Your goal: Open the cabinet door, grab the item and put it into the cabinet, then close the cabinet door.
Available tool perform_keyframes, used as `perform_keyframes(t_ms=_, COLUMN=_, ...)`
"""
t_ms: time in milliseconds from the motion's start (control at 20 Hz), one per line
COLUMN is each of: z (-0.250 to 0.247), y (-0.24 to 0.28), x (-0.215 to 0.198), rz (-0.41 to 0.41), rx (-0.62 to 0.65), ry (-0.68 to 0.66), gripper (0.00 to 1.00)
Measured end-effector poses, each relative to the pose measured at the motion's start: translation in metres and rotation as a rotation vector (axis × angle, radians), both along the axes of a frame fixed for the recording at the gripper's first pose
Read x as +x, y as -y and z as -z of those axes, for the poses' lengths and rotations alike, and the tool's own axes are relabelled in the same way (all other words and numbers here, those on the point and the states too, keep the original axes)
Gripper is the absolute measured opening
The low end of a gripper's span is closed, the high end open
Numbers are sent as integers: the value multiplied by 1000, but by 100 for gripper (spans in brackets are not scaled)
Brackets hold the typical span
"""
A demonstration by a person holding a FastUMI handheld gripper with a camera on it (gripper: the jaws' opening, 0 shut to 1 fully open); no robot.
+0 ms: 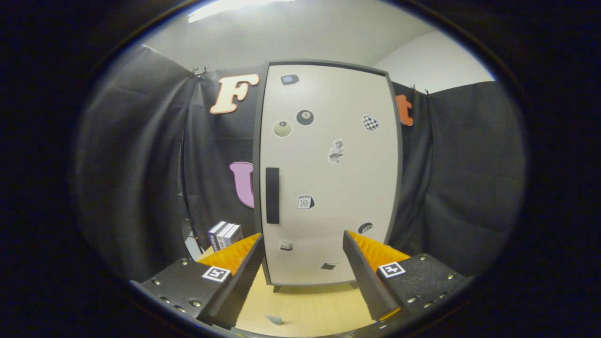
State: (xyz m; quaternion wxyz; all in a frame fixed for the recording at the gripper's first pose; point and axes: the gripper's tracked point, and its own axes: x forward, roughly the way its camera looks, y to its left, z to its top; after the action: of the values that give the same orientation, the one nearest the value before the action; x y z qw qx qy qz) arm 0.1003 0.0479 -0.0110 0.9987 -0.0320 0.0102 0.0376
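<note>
One cabinet (pixel 328 173) stands upright in the middle of the frame, its single pale door (pixel 338 188) closed flush in a dark frame. One dark vertical handle (pixel 272 195) sits on the door's left side, a little below mid-height. Stickers are scattered over the door; I count nine or so (two round ones like billiard balls in the upper part, a chequered one at upper right, a small calendar one near the centre, the rest too small to make out).

The tongs (pixel 303 263) rise from the bottom of the frame with two fingers spread wide apart, nothing between them but bare table (pixel 310 305) and the foot of the cabinet. Each finger carries one square marker tag.

At lower left, just beyond the left finger and beside the cabinet, stands one small stack of boxes (pixel 225 234), three of them upright side by side like books. One tiny pale object (pixel 274 319) lies on the table at the bottom, between the fingers; what it is cannot be told.
</note>
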Motion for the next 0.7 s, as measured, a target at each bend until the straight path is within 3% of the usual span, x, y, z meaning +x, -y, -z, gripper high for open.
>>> perform_keyframes(t_ms=700, z=5, y=-70, x=140, rz=-85, rx=45, ry=-17, gripper=99)
